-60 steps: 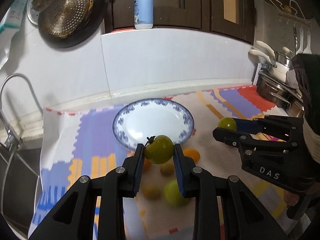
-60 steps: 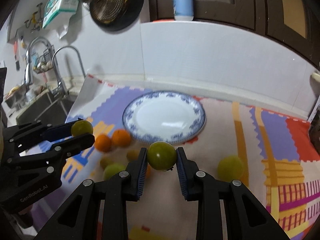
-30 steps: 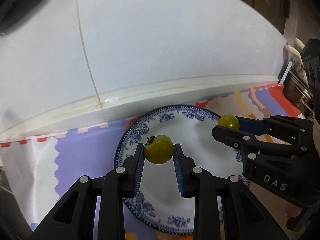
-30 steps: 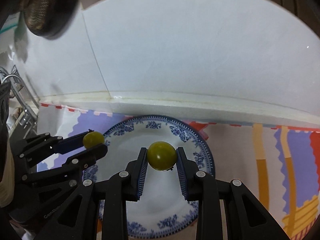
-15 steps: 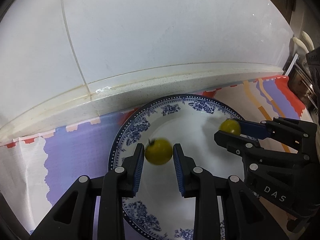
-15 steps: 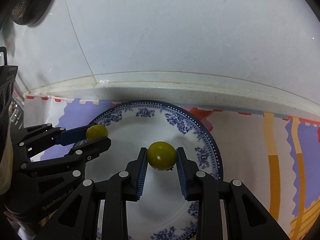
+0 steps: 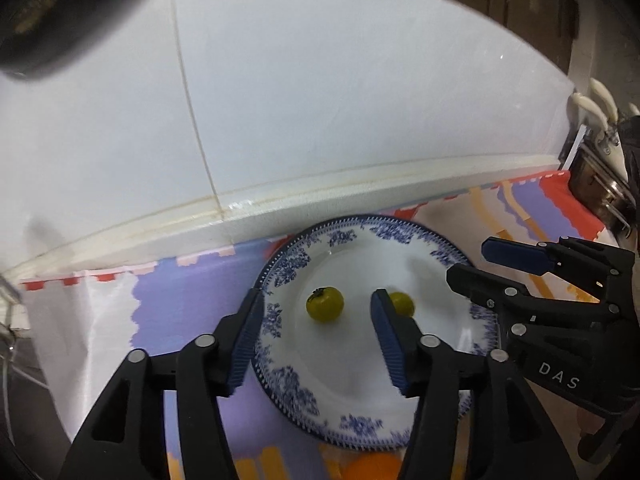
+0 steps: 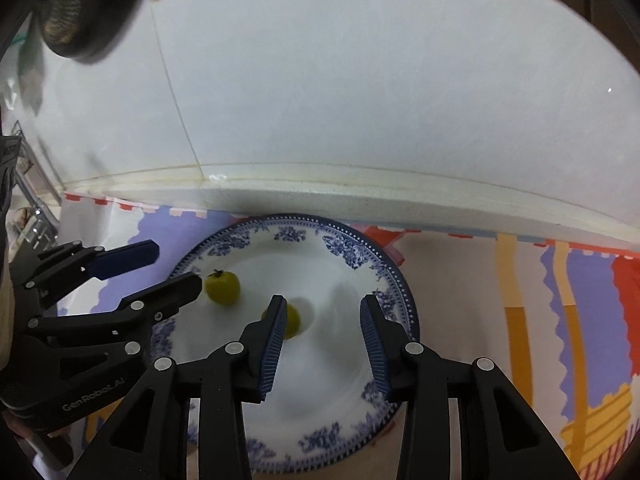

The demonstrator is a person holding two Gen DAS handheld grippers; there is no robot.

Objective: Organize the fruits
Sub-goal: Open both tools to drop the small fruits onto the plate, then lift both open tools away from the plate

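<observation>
Two small green fruits lie on the white middle of the blue-patterned plate (image 7: 304, 256). The stemmed green fruit (image 7: 325, 304) sits a little left of the plate's centre, free of any grip. The second green fruit (image 7: 402, 304) rests just to its right, half hidden behind one pad in the left wrist view. The left tool (image 7: 316, 338) hangs over the near side of the plate; its jaws have just been opening and now stand wide apart, with the stemmed fruit between them but untouched. The right tool (image 8: 323, 340) is over the plate's right half, its jaws likewise just opened, nothing gripped, the second fruit just beside its left pad. The plate lies on a patterned mat (image 7: 192, 300) on the tabletop, close to the white tiled wall (image 7: 320, 100). An orange fruit (image 7: 372, 468) shows just past the plate's near rim.
</observation>
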